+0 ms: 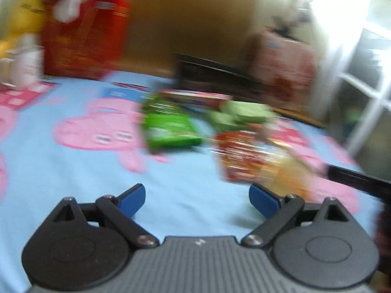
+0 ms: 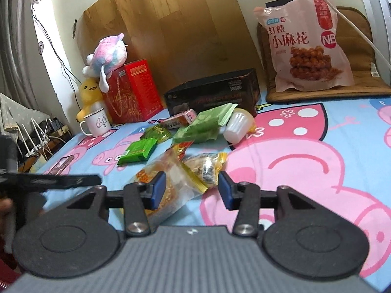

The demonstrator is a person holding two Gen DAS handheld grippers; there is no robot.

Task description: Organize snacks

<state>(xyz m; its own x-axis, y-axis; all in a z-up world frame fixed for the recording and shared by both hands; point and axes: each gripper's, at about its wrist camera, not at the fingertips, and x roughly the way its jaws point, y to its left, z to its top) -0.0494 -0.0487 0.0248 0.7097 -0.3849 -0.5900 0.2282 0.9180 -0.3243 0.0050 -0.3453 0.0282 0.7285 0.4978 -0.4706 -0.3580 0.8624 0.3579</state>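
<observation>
**Snack sort: pick-up stage**

I list: bed point(image 2: 305, 171); black box point(image 2: 212, 95), behind the pile; snacks scattered mid-sheet; clear pastry packet point(image 2: 171, 183) between right claw point(image 2: 191, 189) jaws, half-open, not gripping. Left claw point(image 1: 196, 199) wide, empty. Next: close, carry boxward.

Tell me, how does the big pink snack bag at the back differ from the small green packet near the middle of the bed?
The big pink snack bag stands propped upright against a brown cushion; the small green packet lies flat on the cartoon sheet. The pink bag is far larger and sits apart, while the green packet lies among the loose snacks. Both look sealed.
</observation>
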